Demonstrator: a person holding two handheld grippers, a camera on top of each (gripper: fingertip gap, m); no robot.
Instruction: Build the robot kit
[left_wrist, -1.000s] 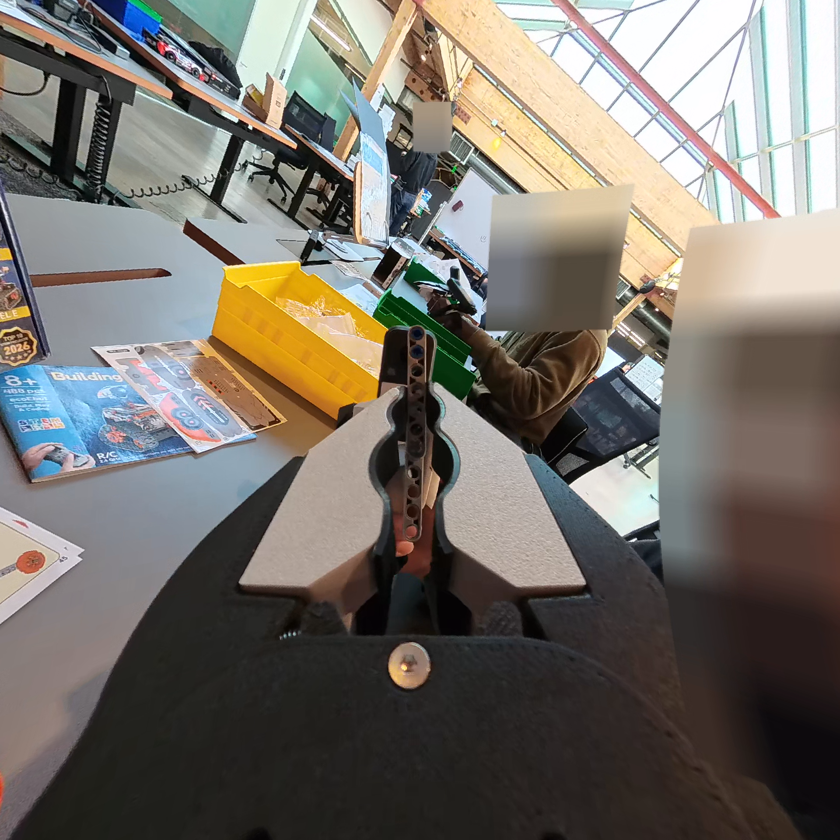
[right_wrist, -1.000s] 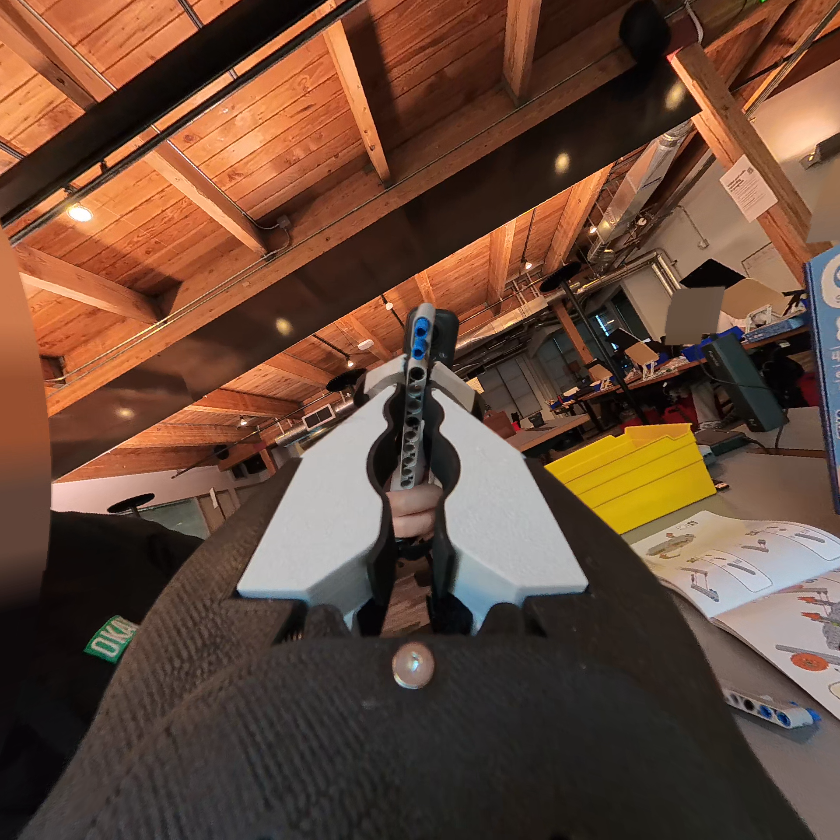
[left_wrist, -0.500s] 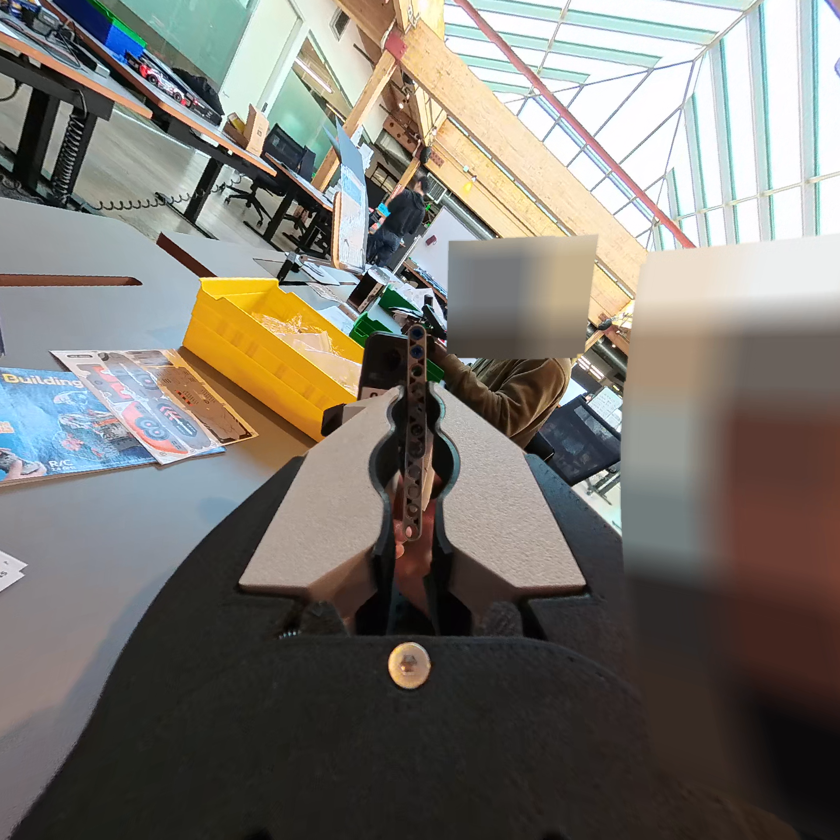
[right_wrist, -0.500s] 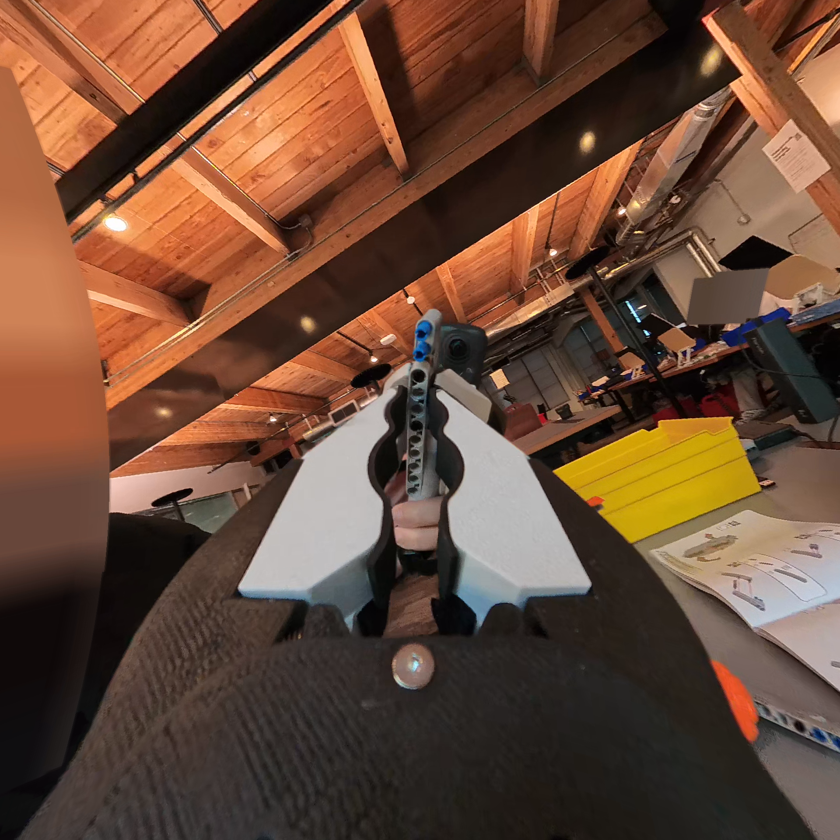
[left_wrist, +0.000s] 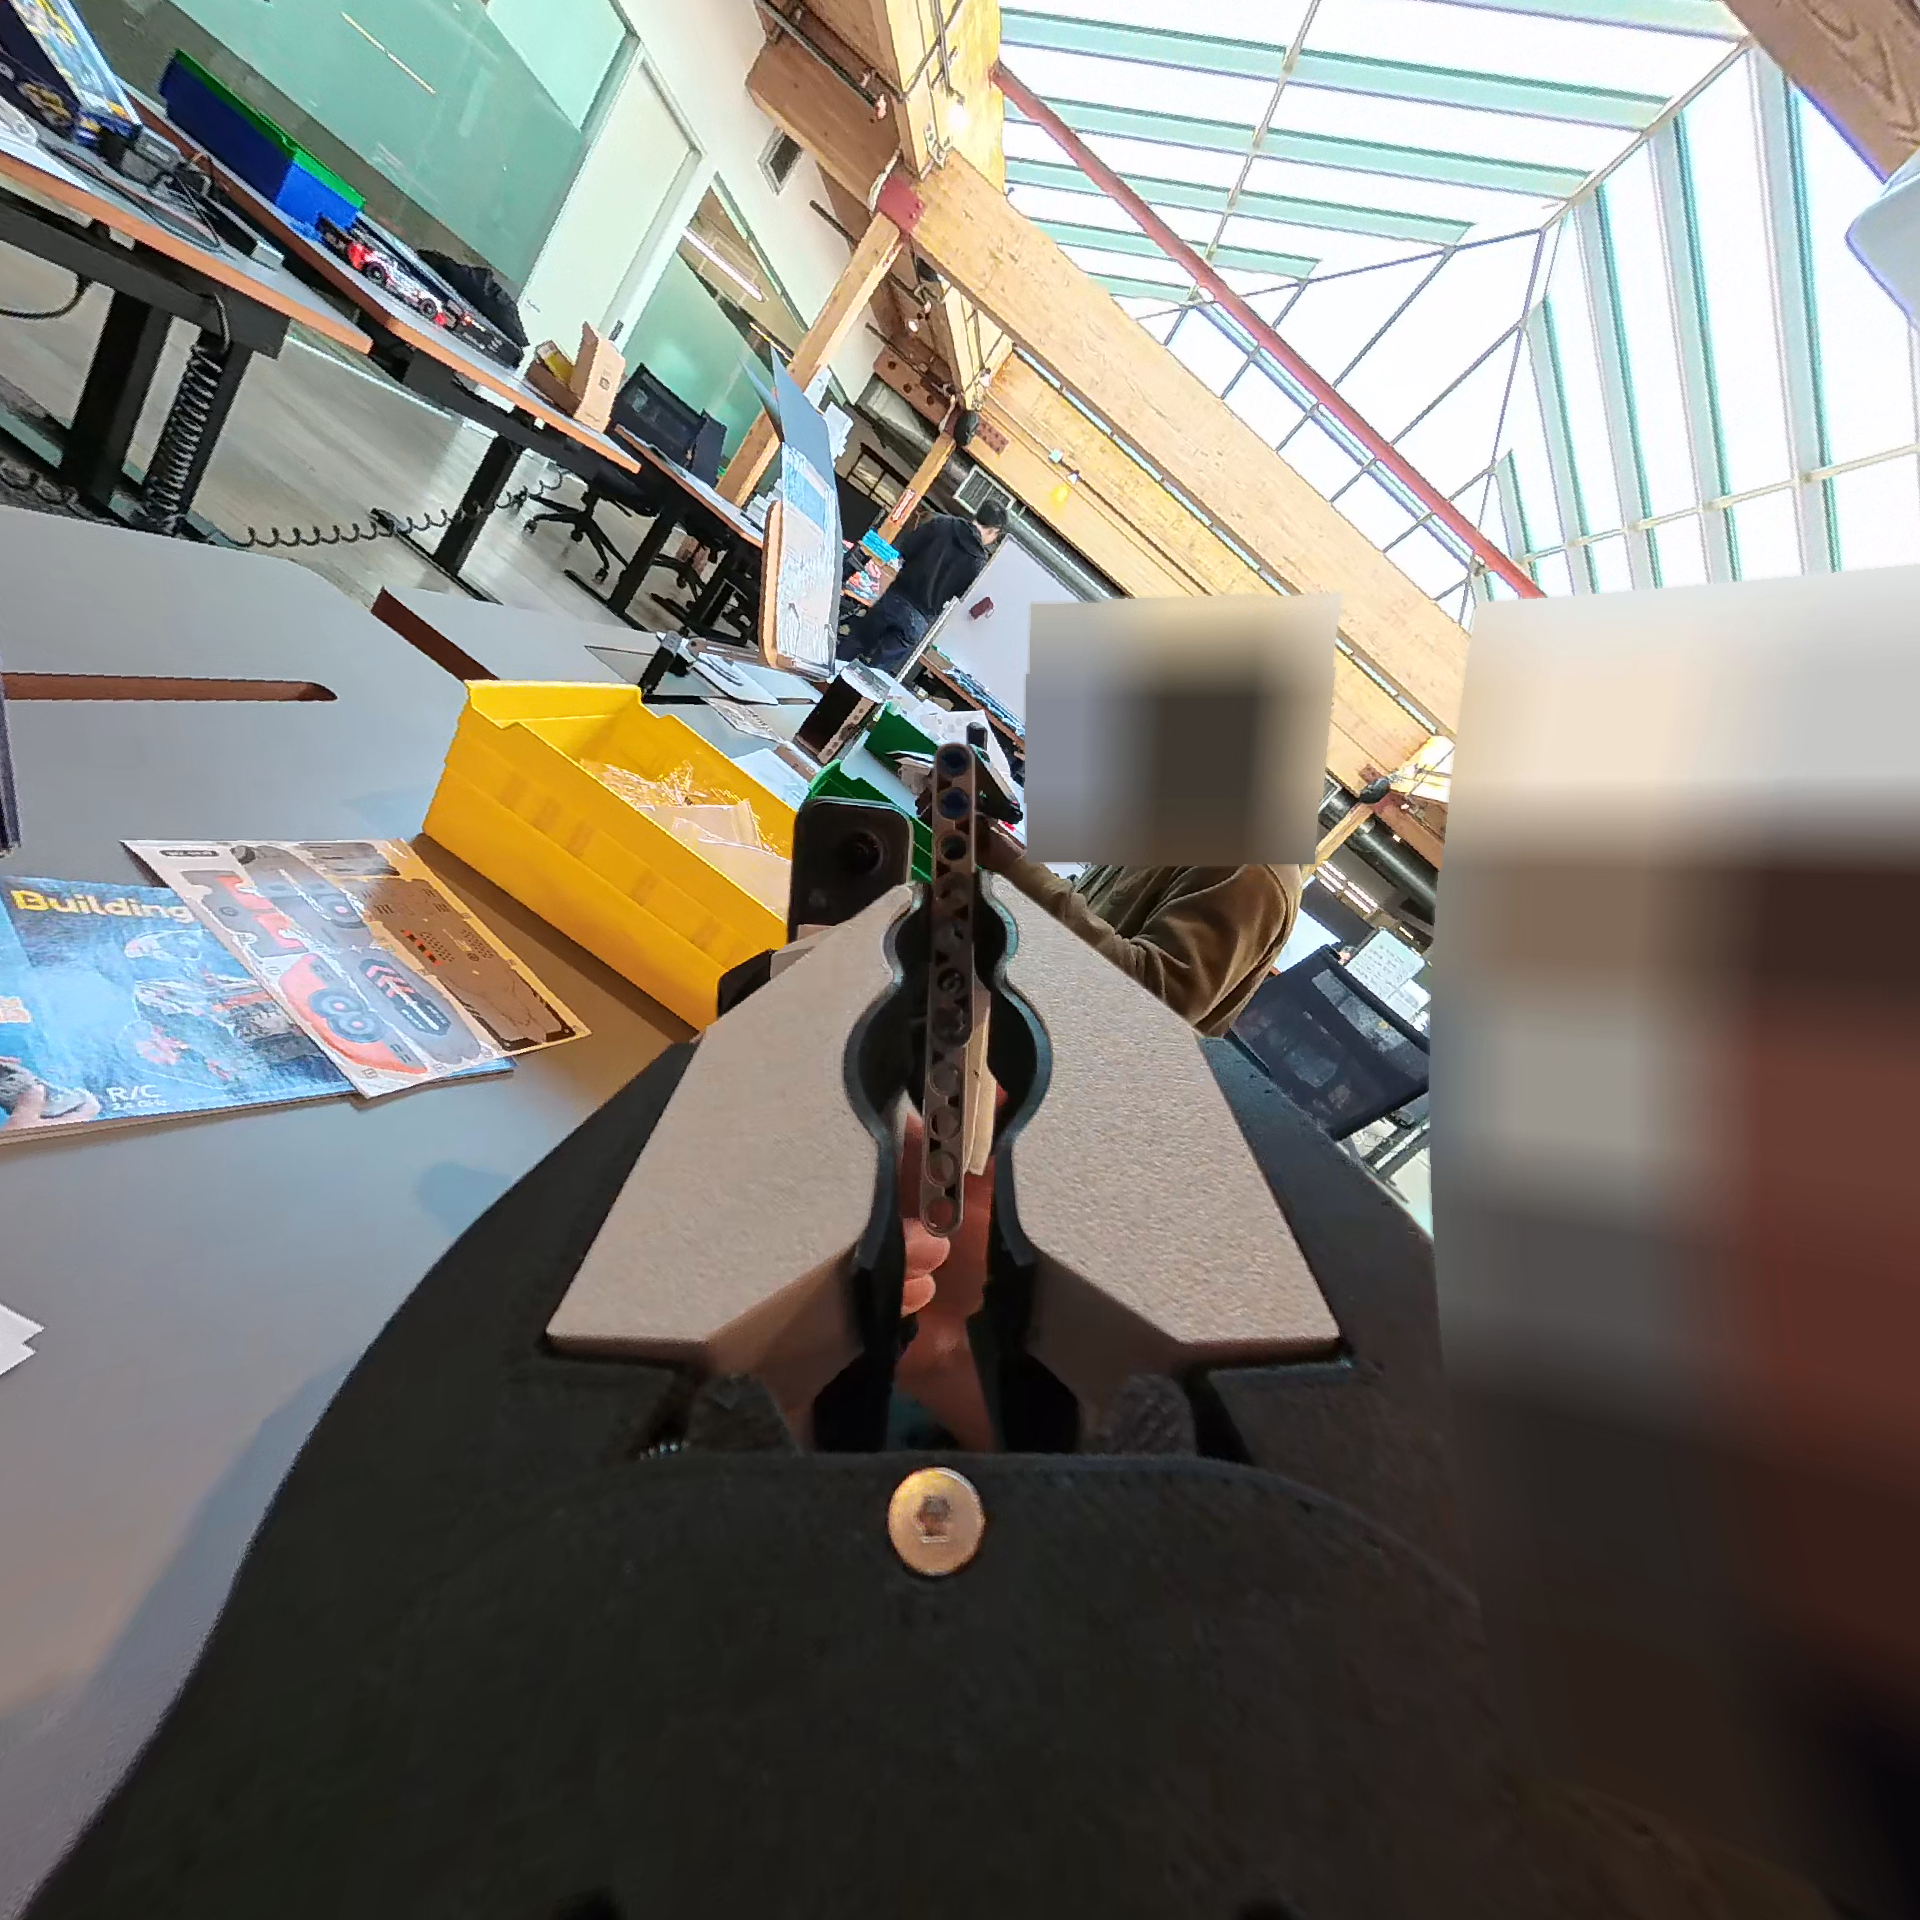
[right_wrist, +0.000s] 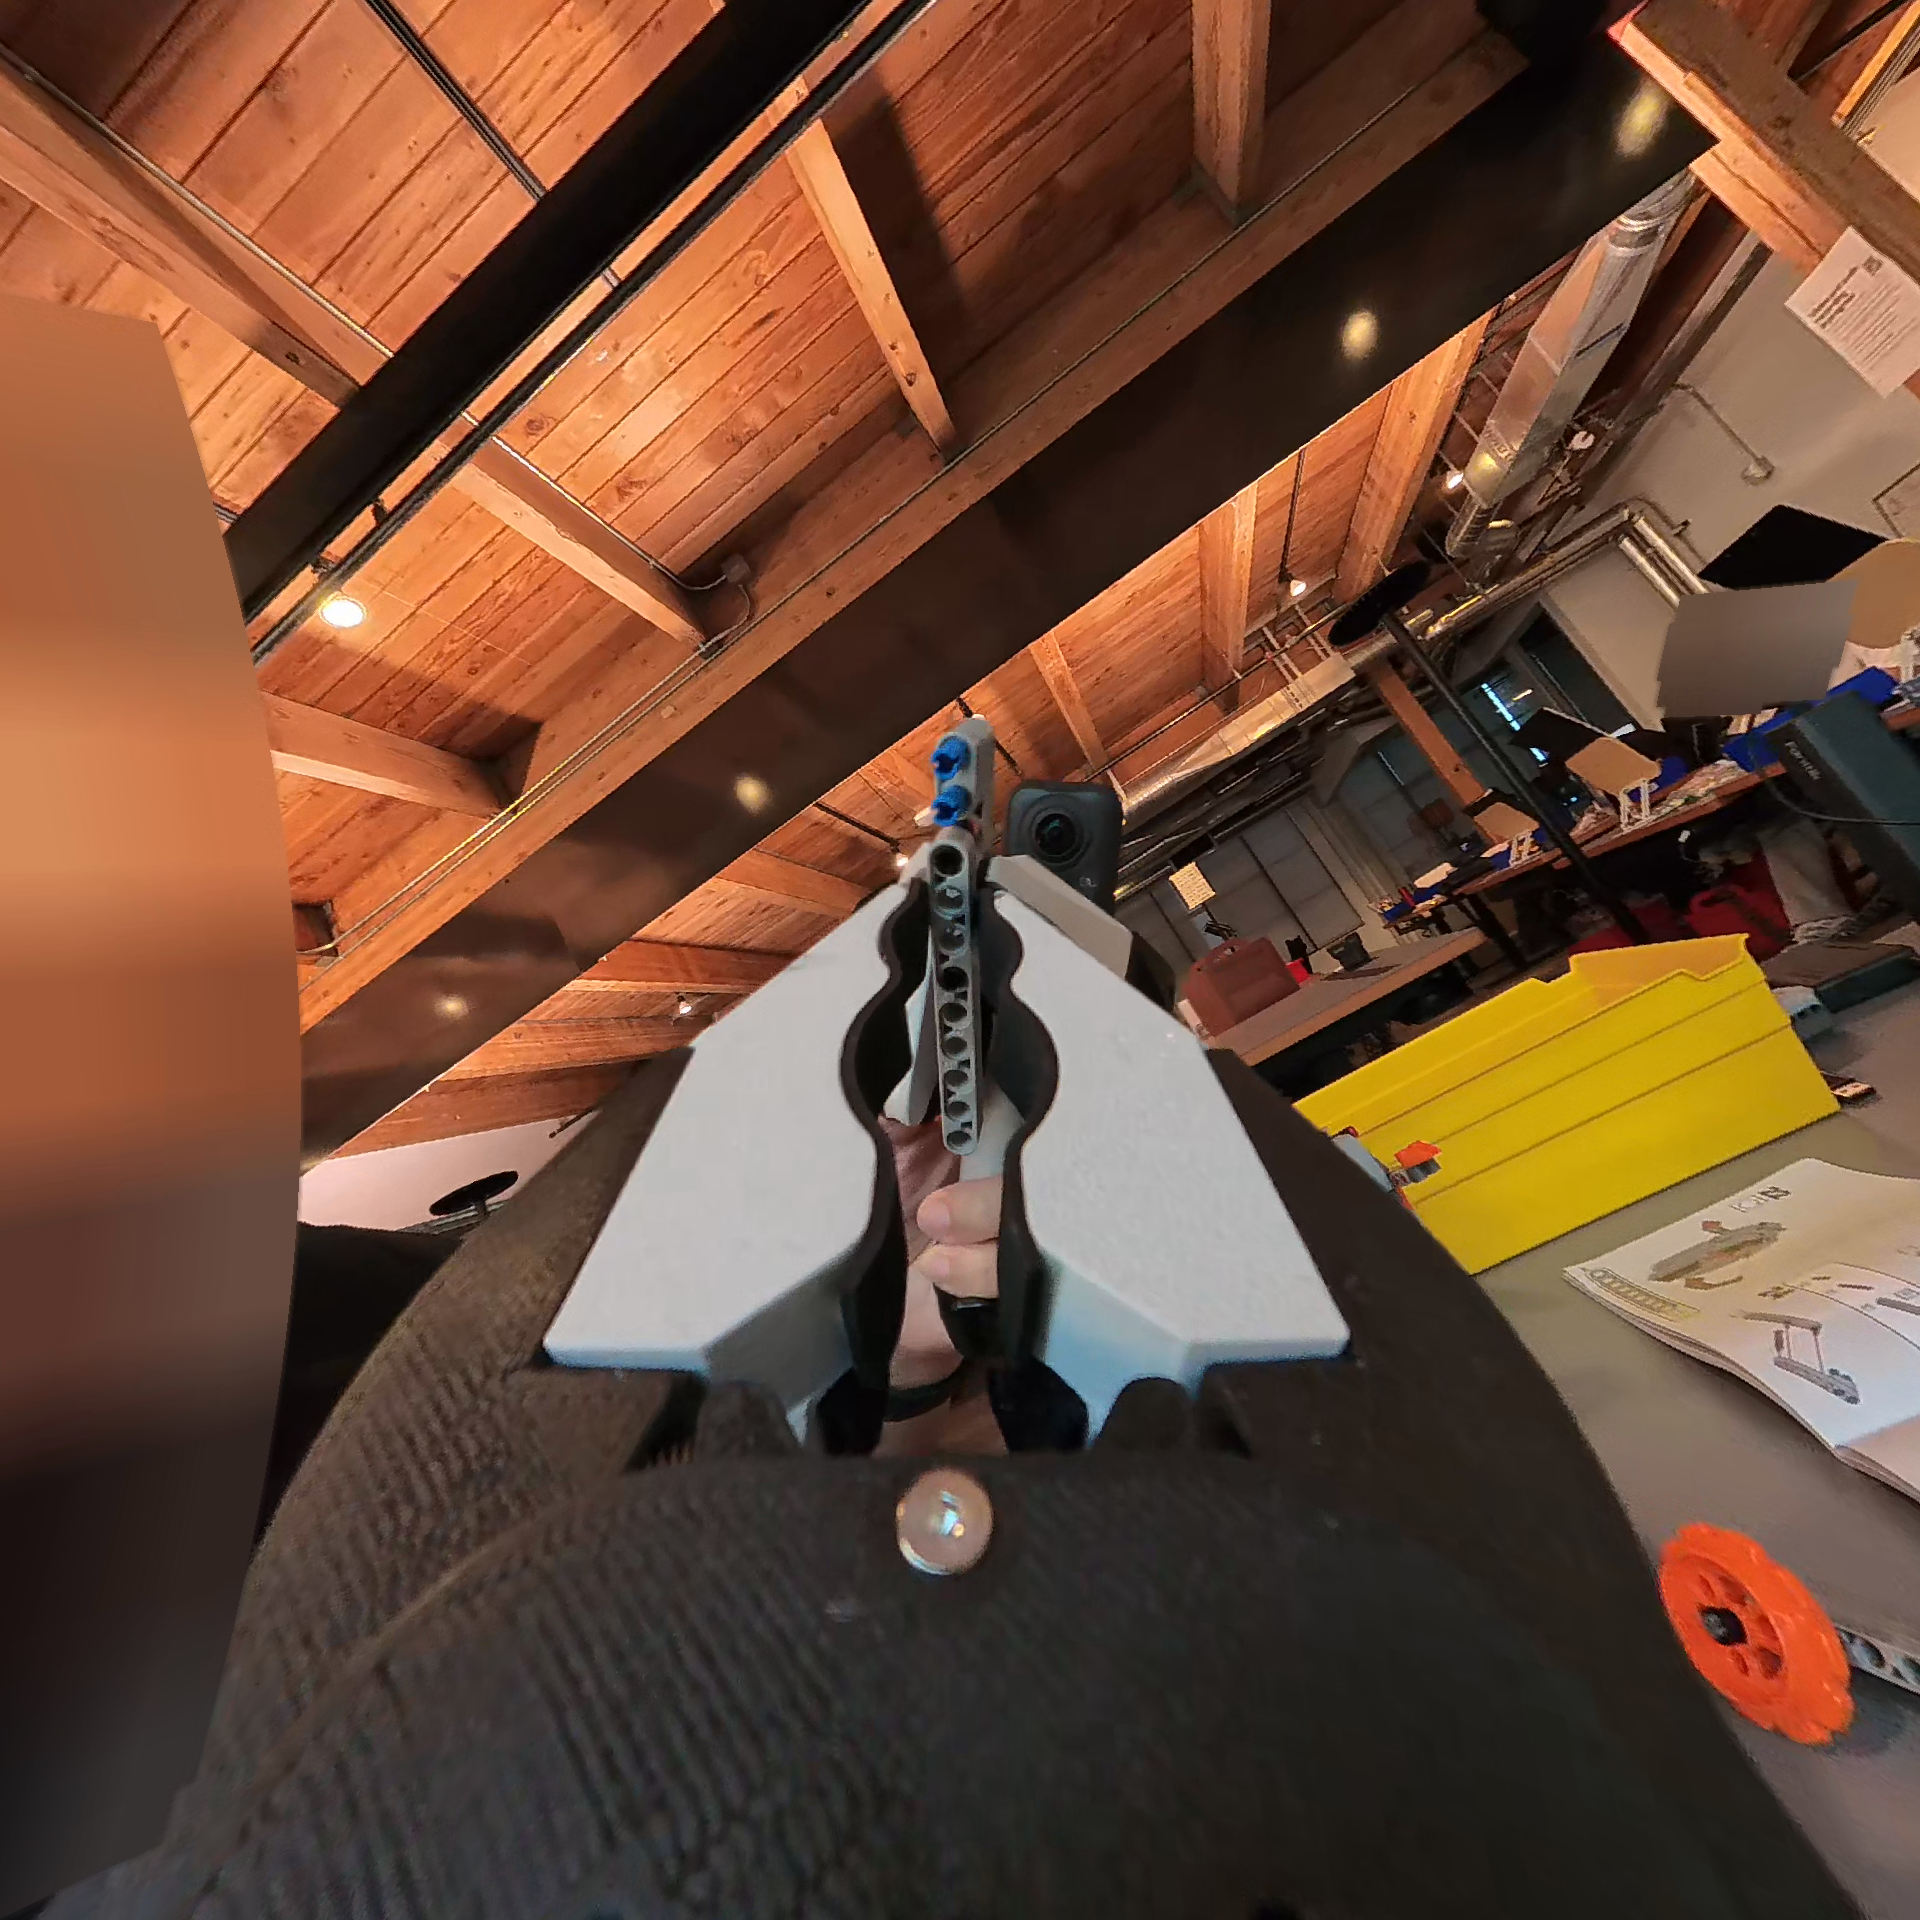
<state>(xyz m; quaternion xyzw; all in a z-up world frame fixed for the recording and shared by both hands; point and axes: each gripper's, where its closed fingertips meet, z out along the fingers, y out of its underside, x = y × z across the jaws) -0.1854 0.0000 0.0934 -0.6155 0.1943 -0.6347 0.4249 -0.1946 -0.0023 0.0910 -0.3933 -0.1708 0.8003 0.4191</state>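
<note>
The fingers (left_wrist: 1143, 1101) of the left gripper (left_wrist: 951, 904) are closed narrowly on a long grey perforated beam (left_wrist: 948, 997), which stands upright between them with two blue pins (left_wrist: 948, 800) near its upper end. The fingers (right_wrist: 1132, 1122) of the right gripper (right_wrist: 956, 894) are closed in the same manner on a perforated beam (right_wrist: 956, 1029) of light grey, also upright, and a second beam behind it carries two blue pins (right_wrist: 948, 779) above the fingertips. Both grippers are raised above the grey surface (left_wrist: 208, 1299) and face each other; each view shows the other gripper's black camera (right_wrist: 1062, 836) just beyond the beam, and part of a hand (right_wrist: 956, 1236) in the gap below it. On the surface to the left lies a blue booklet (left_wrist: 125, 1008) with printed lettering and a picture of a vehicle, and a sticker sheet (left_wrist: 353, 956) with red and grey shapes overlaps its edge. A yellow bin (left_wrist: 582, 862) stands just beyond the sticker sheet and holds clear plastic bags (left_wrist: 686, 800); what the bags contain cannot be determined. A green bin (left_wrist: 904, 738) stands behind the yellow one; its contents are hidden. The right wrist view shows the yellow bin (right_wrist: 1558, 1081) from the other side, an open instruction booklet (right_wrist: 1766, 1288) with assembly diagrams near it, and an orange wheel (right_wrist: 1756, 1636) at the near edge. A paper notice (right_wrist: 1860, 312) is fixed to a wooden post.
</note>
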